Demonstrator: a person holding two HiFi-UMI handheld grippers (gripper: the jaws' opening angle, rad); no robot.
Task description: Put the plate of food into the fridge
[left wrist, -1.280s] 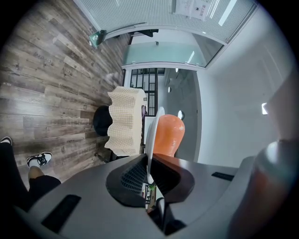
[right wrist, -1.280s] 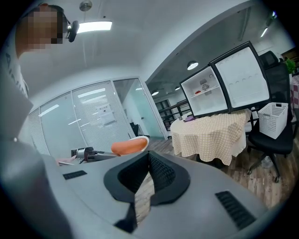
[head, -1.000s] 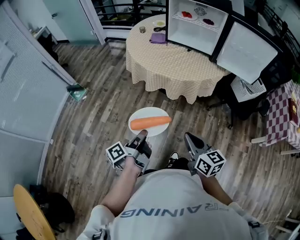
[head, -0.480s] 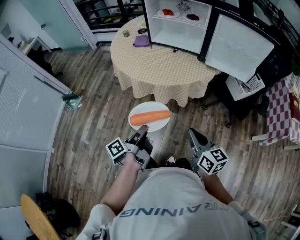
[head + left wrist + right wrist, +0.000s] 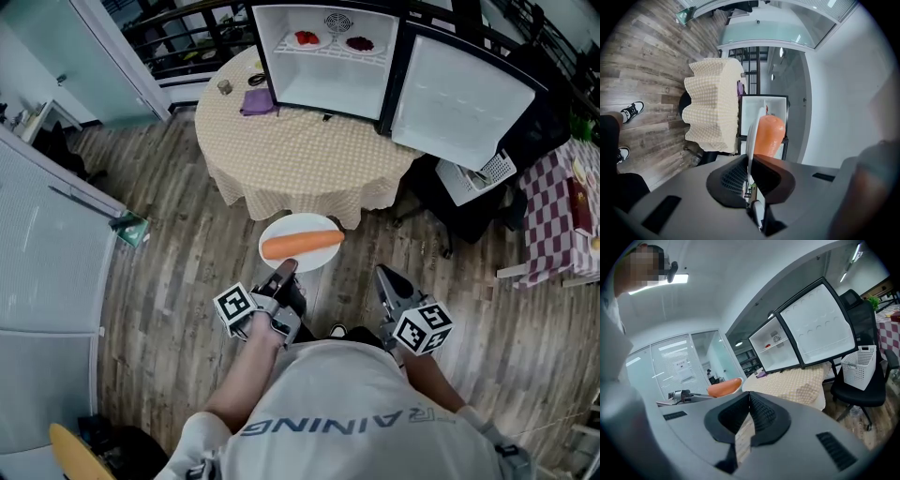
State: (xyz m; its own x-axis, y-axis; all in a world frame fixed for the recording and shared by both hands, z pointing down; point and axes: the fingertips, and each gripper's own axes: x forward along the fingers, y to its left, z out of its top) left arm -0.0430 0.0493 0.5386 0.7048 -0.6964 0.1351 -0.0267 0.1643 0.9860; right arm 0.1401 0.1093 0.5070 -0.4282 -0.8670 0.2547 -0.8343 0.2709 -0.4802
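Near the person's body, over the wooden floor [image 5: 169, 272], the left gripper [image 5: 284, 273] is clamping its jaws on the near rim of the white plate [image 5: 300, 223]. The left gripper view is showing that rim pinched edge-on between the pads. A single carrot [image 5: 302, 245] is lying across the plate, which is being held out level, just short of the near edge of the round table [image 5: 291, 141]. The right gripper [image 5: 383, 275] is hanging to the right of the plate with its jaws together and nothing between them.

On the far side of the table, the fridge [image 5: 323, 66] is standing with its door [image 5: 459, 89] swung wide to the right. Two small dishes are sitting on its upper shelf, and the space below them is looking bare.

Judging from this, the pick-up is done and the carry is under way. The plate is well apart from the fridge, so reaching across the table, sliding it onto a shelf and letting go are all left to do.
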